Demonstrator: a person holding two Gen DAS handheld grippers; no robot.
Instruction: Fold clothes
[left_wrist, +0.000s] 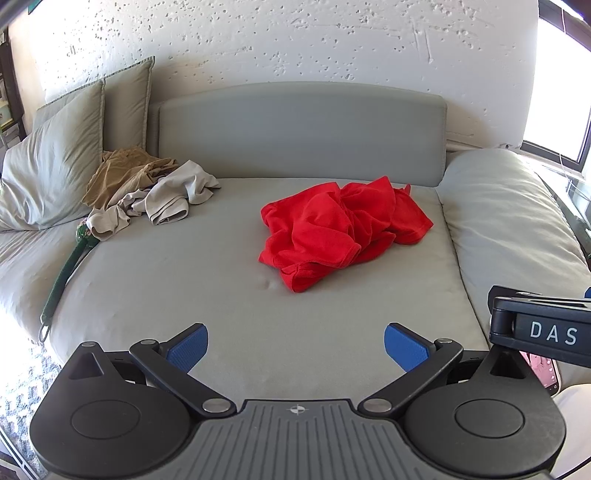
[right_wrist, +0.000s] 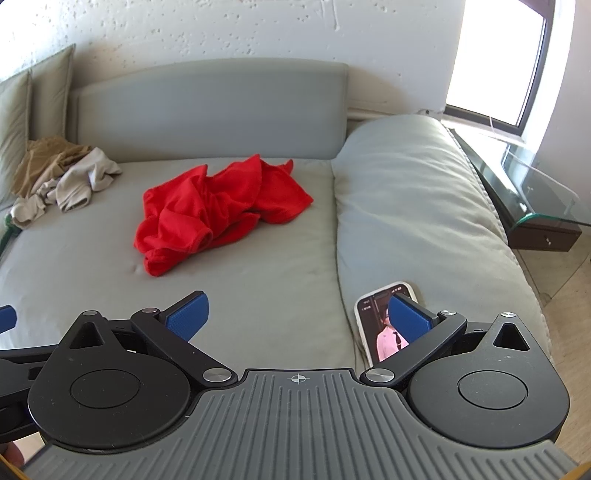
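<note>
Lying crumpled on the grey mattress (left_wrist: 192, 280), the red shirt (left_wrist: 343, 232) is in the middle of the bed, a little toward the far side and close to the grey headboard (left_wrist: 299, 129). It is not folded; one sleeve and the hem point to the near side.

The left gripper (left_wrist: 295, 345) hangs over the near edge of the mattress with its blue pads (left_wrist: 186, 349) spread wide apart, and nothing is between them. The right gripper (right_wrist: 298, 317) is also over the near edge, beside the left one, with its jaws wide apart and holding nothing. Both are well apart from the shirt.

At the far left a pile of beige and tan clothes (left_wrist: 147, 188) lies near two grey-green pillows (left_wrist: 62, 155). A green strap (left_wrist: 66, 273) runs along the left edge of the mattress. On the right a rolled grey duvet (right_wrist: 413, 206) lies along the bed, and a phone (right_wrist: 380, 325) with a lit screen rests at its near end, partly hidden behind the right pad of the right gripper. Further right stands a glass-topped side table (right_wrist: 535, 199) under a bright window (right_wrist: 495, 62).
</note>
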